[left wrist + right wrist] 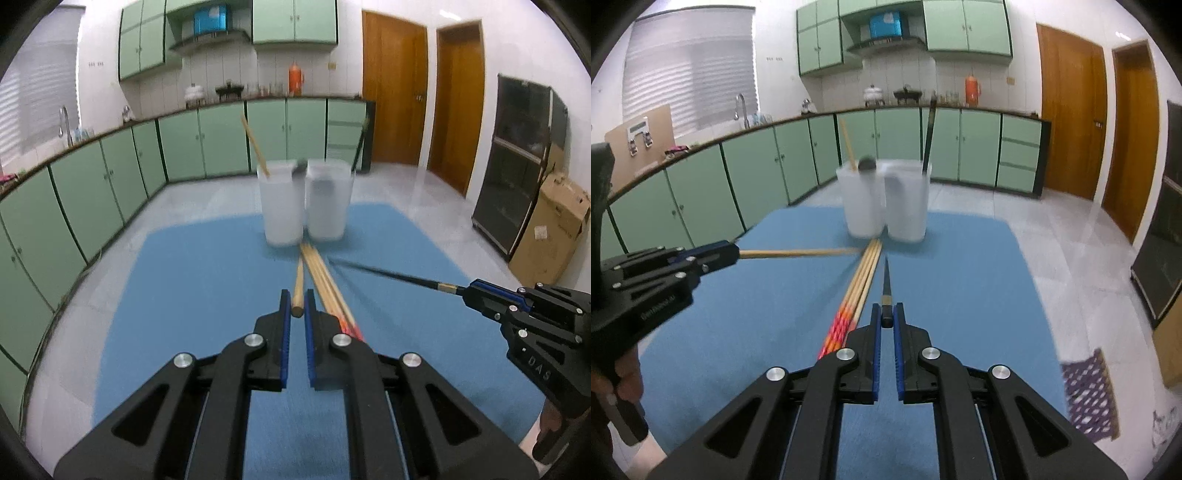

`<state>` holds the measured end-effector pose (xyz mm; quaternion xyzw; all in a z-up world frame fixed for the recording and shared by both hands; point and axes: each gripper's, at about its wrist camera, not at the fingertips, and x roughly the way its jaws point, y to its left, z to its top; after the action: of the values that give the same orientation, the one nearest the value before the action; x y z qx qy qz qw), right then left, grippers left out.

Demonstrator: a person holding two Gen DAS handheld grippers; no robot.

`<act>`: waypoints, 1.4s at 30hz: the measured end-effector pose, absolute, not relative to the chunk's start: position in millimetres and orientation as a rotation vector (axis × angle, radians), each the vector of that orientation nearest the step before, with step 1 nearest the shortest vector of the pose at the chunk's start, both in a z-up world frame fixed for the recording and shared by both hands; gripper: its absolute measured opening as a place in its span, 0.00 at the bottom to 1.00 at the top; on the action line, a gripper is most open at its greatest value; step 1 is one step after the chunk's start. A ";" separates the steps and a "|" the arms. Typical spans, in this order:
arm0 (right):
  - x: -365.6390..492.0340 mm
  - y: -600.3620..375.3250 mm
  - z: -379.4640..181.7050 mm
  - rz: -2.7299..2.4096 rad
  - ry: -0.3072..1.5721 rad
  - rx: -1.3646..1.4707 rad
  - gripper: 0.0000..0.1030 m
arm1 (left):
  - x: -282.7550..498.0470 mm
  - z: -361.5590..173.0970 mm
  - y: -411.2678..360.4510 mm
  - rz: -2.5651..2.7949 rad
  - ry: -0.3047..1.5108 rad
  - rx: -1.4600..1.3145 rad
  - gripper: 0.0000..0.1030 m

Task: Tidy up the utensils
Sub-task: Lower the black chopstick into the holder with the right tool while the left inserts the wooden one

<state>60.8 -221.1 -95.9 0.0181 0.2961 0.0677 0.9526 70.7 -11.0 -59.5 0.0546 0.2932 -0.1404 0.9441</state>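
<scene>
The left tool (297, 306) is clamping the thick end of a plain wooden chopstick (298, 284), its jaws nearly together on it. That chopstick's long axis is running straight ahead along the tool's fingers, its thin tip pointing toward the two white containers; in the right wrist view it is stretching sideways from the left tool (733, 253) toward the middle of the blue mat (184, 295). The right tool (886, 317) is pinching the butt end of a dark chopstick (886, 280) with a gold band, jaws narrow, and this one is also aiming its tapered tip forward at the containers. Between the two held sticks, a bundle of wooden chopsticks (866, 273) with red and orange patterned ends is lying on the mat-covered surface, its plain tips pointing toward the gap between the containers and nearly touching them. The left container (282, 206) is holding one wooden chopstick leaning up to the left and a dark rounded item at its rim. The right container (907, 201) is holding a dark chopstick standing almost upright.
</scene>
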 end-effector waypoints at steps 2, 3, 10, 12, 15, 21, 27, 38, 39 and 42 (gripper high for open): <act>62.5 -226.4 -81.2 0.150 0.580 0.047 0.06 | 72.4 -46.3 -8.6 -0.295 0.571 0.100 0.06; 64.1 -229.0 -74.0 0.156 0.574 0.052 0.06 | 74.7 -39.4 -6.9 -0.303 0.558 0.093 0.06; 85.3 -240.3 -34.4 0.205 0.577 0.044 0.06 | 94.4 -6.8 -9.7 -0.348 0.520 0.090 0.06; 93.4 -240.9 -25.2 0.228 0.589 0.033 0.06 | 101.9 -0.8 -10.8 -0.362 0.520 0.084 0.06; 106.9 -241.1 -12.6 0.249 0.601 0.012 0.06 | 110.0 8.5 -10.4 -0.374 0.512 0.079 0.06; 125.6 -238.7 10.8 0.306 0.621 -0.015 0.06 | 123.5 26.1 -10.8 -0.394 0.494 0.070 0.06; 140.1 -235.2 33.1 0.341 0.612 -0.045 0.06 | 132.8 42.1 -11.9 -0.415 0.472 0.068 0.06; 177.0 -235.0 108.0 0.361 0.479 -0.057 0.06 | 165.6 100.5 -18.0 -0.406 0.341 0.054 0.06; 183.0 -235.9 114.7 0.361 0.469 -0.055 0.06 | 172.4 108.4 -20.3 -0.405 0.326 0.049 0.06; 200.2 -237.7 131.8 0.347 0.438 -0.056 0.06 | 189.0 126.2 -27.6 -0.397 0.284 0.044 0.06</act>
<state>200.2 -237.7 131.8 -0.0274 0.2161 0.1713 0.9608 189.0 -27.6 126.2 0.0219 0.1404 -0.1967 0.9701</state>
